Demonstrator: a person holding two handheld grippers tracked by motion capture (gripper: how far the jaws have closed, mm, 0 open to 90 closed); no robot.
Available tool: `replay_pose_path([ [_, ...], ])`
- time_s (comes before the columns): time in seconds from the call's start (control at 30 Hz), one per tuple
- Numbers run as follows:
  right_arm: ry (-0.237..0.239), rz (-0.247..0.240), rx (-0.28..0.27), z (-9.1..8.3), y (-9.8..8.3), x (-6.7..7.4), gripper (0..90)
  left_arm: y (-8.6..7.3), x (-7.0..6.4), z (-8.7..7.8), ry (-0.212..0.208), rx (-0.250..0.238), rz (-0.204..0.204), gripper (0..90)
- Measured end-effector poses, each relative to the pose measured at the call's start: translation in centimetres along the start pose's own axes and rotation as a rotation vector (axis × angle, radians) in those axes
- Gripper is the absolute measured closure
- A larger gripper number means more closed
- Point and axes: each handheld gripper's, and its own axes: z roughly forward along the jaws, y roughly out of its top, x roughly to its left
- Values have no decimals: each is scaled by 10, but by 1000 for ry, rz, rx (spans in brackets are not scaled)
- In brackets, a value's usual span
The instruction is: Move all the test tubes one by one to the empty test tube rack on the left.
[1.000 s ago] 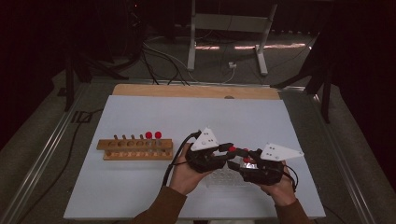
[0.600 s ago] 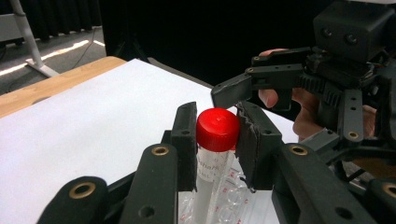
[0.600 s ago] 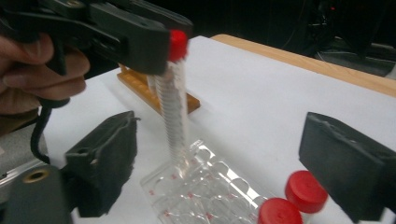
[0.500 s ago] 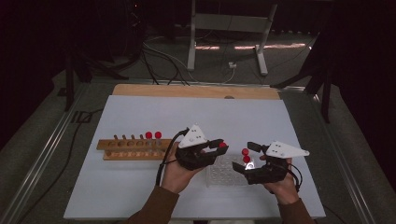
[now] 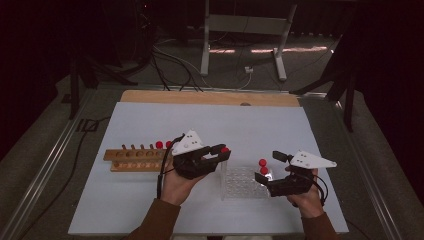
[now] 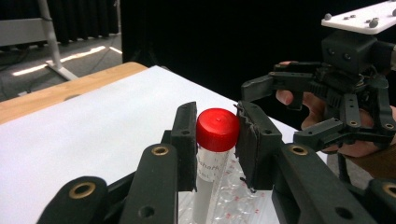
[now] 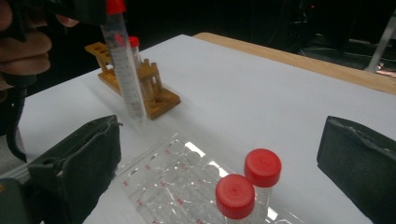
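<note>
The right gripper, jaws just opened wide with nothing between them, sits at 4 o'clock. Before it, two red-capped tubes stand upright in the clear rack. The left gripper clamps one tube by its cap, long axis vertical, cap up, above the rack's 9 o'clock edge. Beyond, the wooden rack holds two more tubes.

White counter w/ wooden rack at left and clear well tray near-center, both directly on it.
</note>
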Motion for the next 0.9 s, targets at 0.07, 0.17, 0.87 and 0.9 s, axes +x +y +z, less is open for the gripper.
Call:
replay_pose_path([
  [0.07, 0, 3, 1, -1, 0, -1, 0, 0, 2, -4, 10, -4, -2, 709],
  [0.17, -2, 7, 1, -1, -1, -2, 0, -1, 6, -10, 28, -13, -7, 709],
  [0.87, -9, 18, -11, -10, -1, -9, 0, -2, 30, -49, 161, -41, -27, 708],
  [0.9, -8, 17, -12, -10, -1, -9, 0, -2, 31, -51, 168, -41, -29, 708],
])
